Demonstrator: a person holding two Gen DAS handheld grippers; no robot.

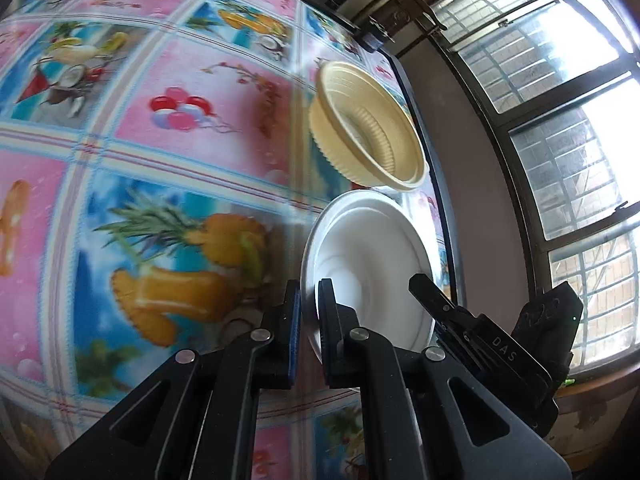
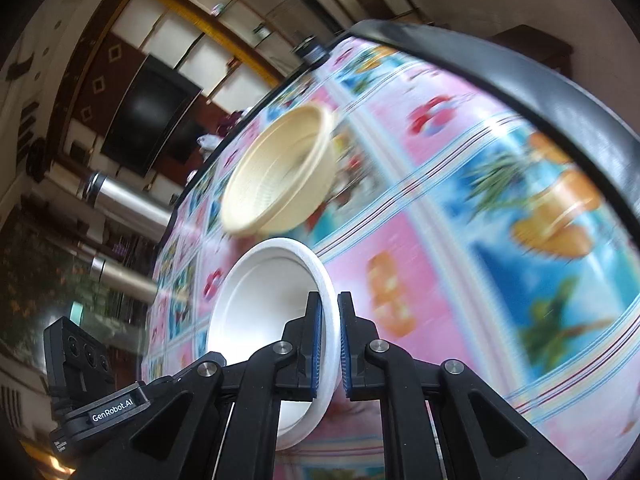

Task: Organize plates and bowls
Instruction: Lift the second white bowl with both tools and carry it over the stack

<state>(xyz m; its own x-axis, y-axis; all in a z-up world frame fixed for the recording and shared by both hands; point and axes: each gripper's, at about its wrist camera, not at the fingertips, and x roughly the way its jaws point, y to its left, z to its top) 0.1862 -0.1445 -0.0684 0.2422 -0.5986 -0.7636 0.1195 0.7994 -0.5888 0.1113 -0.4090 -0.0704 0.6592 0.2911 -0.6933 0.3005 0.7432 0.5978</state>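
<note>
A white plate point(image 1: 372, 264) is held from both sides over the fruit-print table point(image 1: 180, 128). My left gripper point(image 1: 311, 294) is shut on its near rim. A black finger of the right gripper point(image 1: 426, 286) reaches the opposite rim. In the right wrist view my right gripper point(image 2: 329, 304) is shut on the white plate point(image 2: 260, 300), its blue pads pinching the rim. Just beyond stands a beige ribbed bowl point(image 1: 368, 132), which looks like a nested pair. The beige bowl point(image 2: 280, 172) lies close past the plate's far rim. Both views are tilted and blurred.
The table's black edge point(image 1: 432, 184) runs beside a barred window point(image 1: 560, 128). A small dark jar point(image 1: 372, 40) sits at the far edge. Two steel flasks point(image 2: 128, 204) and a dark screen point(image 2: 152, 116) are beyond the table. The left gripper's body point(image 2: 100, 404) shows at lower left.
</note>
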